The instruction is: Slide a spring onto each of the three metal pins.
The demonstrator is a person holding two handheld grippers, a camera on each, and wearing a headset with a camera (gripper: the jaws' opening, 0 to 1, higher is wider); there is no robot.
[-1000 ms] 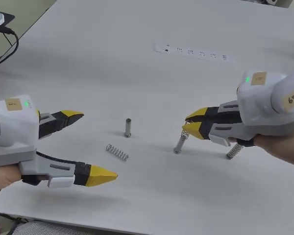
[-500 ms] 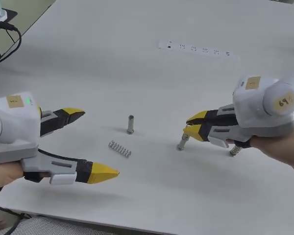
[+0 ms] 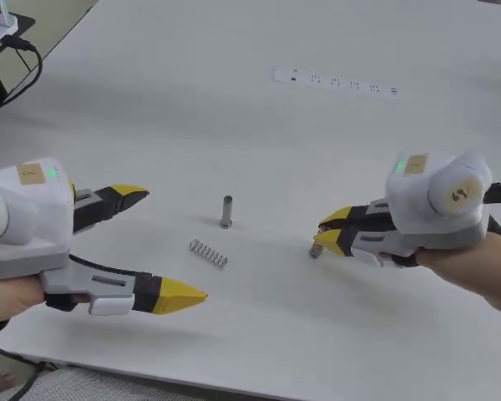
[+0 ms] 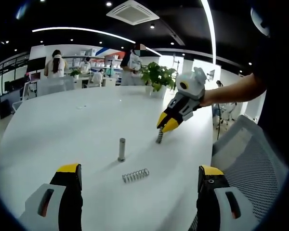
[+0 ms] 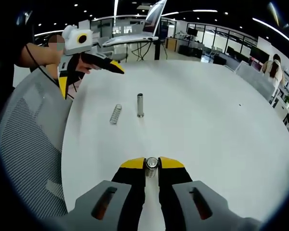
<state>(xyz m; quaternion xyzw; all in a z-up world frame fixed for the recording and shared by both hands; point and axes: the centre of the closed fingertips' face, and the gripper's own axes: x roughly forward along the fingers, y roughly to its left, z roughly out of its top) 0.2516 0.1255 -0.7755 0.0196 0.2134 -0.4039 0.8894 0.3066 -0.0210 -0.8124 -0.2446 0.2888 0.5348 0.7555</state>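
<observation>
A white table (image 3: 150,100) spreads across the whole frame. Toward the upper right of centre lies a white power strip (image 3: 334,83), flat and well apart from the rest. At the middle a bare metal pin (image 3: 226,211) stands upright, and a loose spring (image 3: 208,253) lies on its side just below and left of it. Right of centre a second pin (image 3: 316,249), wrapped in coils, meets the tabletop.

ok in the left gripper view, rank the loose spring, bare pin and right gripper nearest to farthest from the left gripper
1. loose spring, just ahead of the jaws
2. bare pin, upright behind it, slightly left
3. right gripper, farthest, up right, on the sprung pin
</observation>
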